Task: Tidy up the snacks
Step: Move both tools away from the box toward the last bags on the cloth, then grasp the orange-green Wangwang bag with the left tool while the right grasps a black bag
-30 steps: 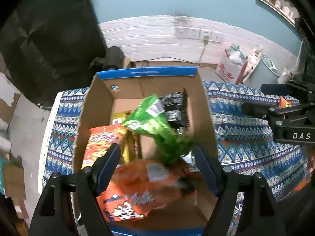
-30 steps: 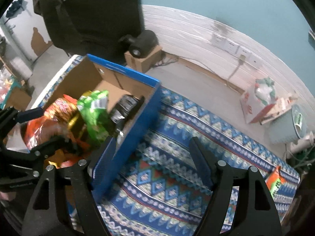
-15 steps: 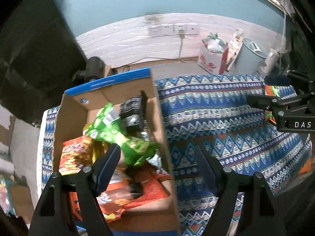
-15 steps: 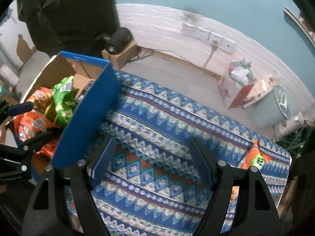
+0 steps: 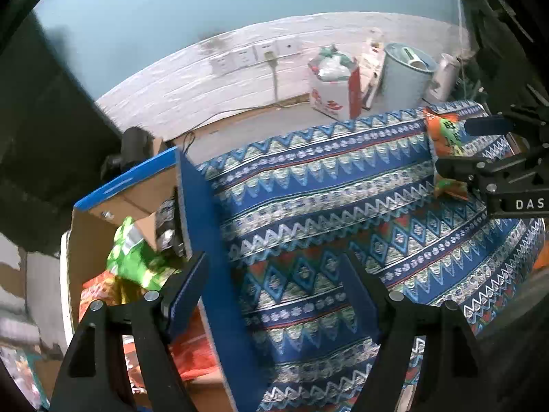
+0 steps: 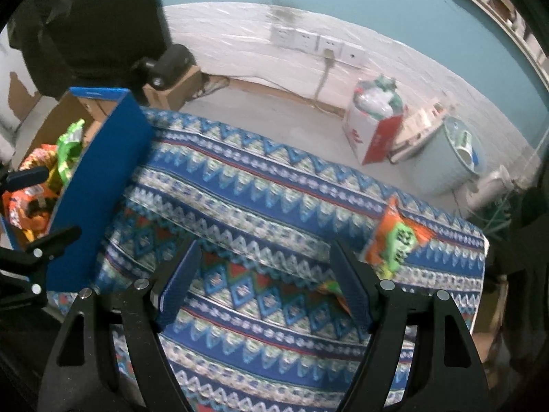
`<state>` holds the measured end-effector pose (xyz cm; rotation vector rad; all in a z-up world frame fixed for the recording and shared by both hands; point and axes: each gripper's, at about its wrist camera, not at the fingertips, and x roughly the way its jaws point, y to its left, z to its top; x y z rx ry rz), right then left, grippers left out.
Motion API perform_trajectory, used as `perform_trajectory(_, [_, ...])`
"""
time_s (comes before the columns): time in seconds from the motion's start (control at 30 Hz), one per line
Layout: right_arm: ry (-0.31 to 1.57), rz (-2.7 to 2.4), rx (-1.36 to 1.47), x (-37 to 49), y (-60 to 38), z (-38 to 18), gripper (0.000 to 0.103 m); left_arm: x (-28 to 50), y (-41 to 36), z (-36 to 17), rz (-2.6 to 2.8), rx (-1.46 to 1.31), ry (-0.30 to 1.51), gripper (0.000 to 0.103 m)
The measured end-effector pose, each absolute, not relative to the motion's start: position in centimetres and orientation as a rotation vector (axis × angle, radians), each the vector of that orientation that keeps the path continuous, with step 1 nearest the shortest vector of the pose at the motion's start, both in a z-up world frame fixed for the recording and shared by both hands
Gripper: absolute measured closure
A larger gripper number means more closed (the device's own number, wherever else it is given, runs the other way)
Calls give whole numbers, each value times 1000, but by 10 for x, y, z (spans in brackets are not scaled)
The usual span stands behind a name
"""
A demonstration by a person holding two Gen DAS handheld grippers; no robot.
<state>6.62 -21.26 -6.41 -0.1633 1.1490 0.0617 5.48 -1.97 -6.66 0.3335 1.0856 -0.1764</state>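
Right wrist view: orange-and-green snack packet [image 6: 394, 240] lies flat on the patterned tabletop [image 6: 260, 206] near its far right corner, just beyond the right tool [image 6: 266, 281], long axis slanting away. Right tool is nearer; both it and the left tool [image 5: 274, 285] stand open, empty. Box [image 5: 202, 240] sits left.

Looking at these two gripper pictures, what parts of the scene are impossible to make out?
- Lower layers of the snack box: left wrist view, hidden by the green bag and the left gripper.
- Print on the orange packet: right wrist view, blurred; in the left wrist view the right gripper partly covers it.
- A second packet: right wrist view, mostly behind a finger.
- Bin contents: too small.
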Motion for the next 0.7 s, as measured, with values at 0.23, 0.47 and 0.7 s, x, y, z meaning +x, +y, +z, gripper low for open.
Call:
perform_trajectory(0.23, [1184, -2, -118, 58, -261, -73, 26, 57, -59, -76, -231, 391, 1089, 24])
perform_trajectory(0.47, [1225, -88, -62, 53, -317, -85, 26, 62, -92, -92, -270, 439, 1103, 24])
perform_trajectory(0.7, [1273, -150, -11, 48, -363, -103, 26, 71, -114, -107, -299, 443, 1130, 24])
